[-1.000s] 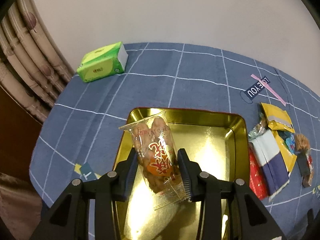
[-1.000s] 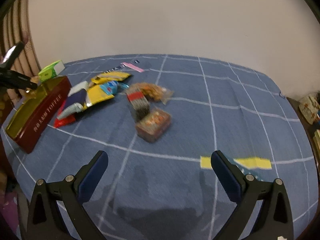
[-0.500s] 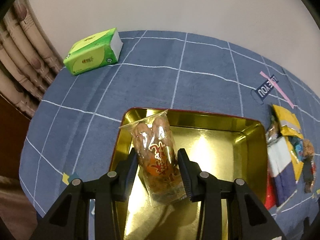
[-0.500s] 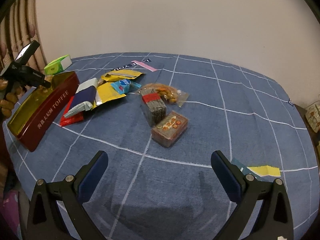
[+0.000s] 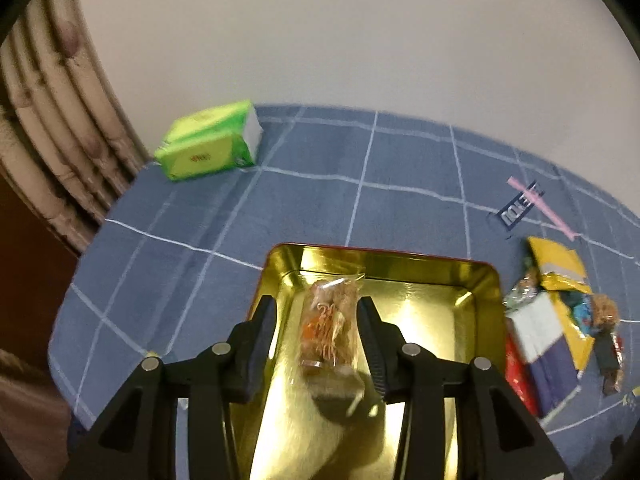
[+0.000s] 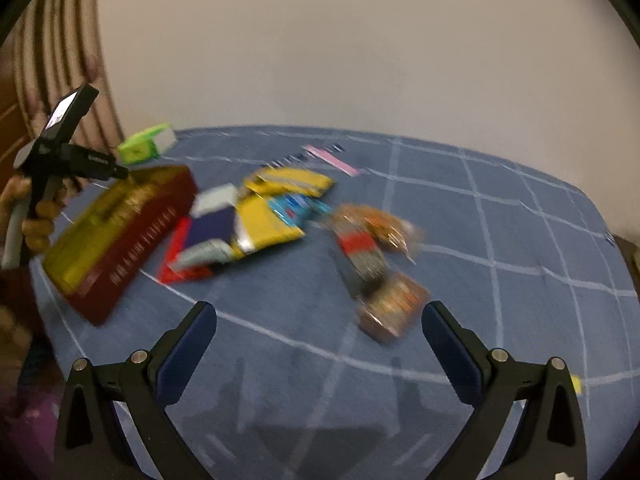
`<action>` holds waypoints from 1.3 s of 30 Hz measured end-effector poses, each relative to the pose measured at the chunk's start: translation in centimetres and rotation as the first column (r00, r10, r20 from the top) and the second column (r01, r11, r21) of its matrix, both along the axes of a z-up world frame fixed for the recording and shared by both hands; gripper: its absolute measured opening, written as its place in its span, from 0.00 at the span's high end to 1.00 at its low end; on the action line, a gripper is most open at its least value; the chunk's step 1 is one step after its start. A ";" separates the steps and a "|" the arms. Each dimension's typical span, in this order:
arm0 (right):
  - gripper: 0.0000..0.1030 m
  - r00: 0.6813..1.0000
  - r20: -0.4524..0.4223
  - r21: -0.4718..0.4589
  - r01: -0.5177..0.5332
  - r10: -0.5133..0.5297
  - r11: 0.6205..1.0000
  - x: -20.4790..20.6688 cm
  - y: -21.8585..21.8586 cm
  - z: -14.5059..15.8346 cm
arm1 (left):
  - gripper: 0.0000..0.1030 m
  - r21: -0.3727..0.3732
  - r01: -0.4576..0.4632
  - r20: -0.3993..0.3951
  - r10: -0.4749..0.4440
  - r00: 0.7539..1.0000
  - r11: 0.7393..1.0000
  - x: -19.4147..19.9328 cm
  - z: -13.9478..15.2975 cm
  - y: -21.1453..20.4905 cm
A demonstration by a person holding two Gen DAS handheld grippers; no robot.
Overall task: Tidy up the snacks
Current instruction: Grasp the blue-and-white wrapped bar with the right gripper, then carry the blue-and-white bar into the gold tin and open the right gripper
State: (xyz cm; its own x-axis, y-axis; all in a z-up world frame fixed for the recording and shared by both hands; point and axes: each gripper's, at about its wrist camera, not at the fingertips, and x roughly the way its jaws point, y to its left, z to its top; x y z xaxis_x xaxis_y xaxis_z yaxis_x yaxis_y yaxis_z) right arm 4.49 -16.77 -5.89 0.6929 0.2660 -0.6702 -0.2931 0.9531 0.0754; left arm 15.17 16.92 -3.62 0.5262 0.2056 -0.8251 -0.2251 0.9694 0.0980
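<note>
Left wrist view: your left gripper [image 5: 318,330] hangs over the open gold-lined tin [image 5: 486,280]. Its jaws have just been opening; the clear snack packet [image 5: 330,326] is between them, with a gap on its left side, so the pads no longer clamp it. The blurred packet is over the tin's floor; you cannot tell whether it rests there. A green tissue pack [image 5: 210,140] lies at 11 o'clock on the blue checked tablecloth [image 5: 400,208]. At 3 o'clock, just beside the tin's outer wall, sits a pile of snack packets [image 5: 552,320].

Right wrist view, blurred: your right gripper [image 6: 320,332] has its jaws wide apart, nothing between them, above the cloth. A small brown snack box [image 6: 392,310] lies at 1 o'clock, just beyond the fingertips, touching a red-banded packet [image 6: 360,256]. The yellow, blue and red packets spread at 11 o'clock. The tin's red side shows at 10 o'clock, with your left hand [image 6: 38,216] holding the other gripper over it.
</note>
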 end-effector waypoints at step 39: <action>0.55 0.956 -0.146 -0.145 -0.277 0.256 0.950 10.4 13.6 -2.4 | 0.56 0.010 -0.078 0.053 0.077 0.996 0.997 -15.6 2.5 0.3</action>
State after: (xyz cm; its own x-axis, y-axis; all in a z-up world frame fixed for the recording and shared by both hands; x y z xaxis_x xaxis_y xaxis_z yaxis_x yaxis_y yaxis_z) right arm 14.85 -3.20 -8.31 0.5203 0.3106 -0.7955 -0.5363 0.8438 -0.0213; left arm -0.45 17.22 -1.14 0.5507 0.2571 -0.7941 -0.3049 0.9476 0.0953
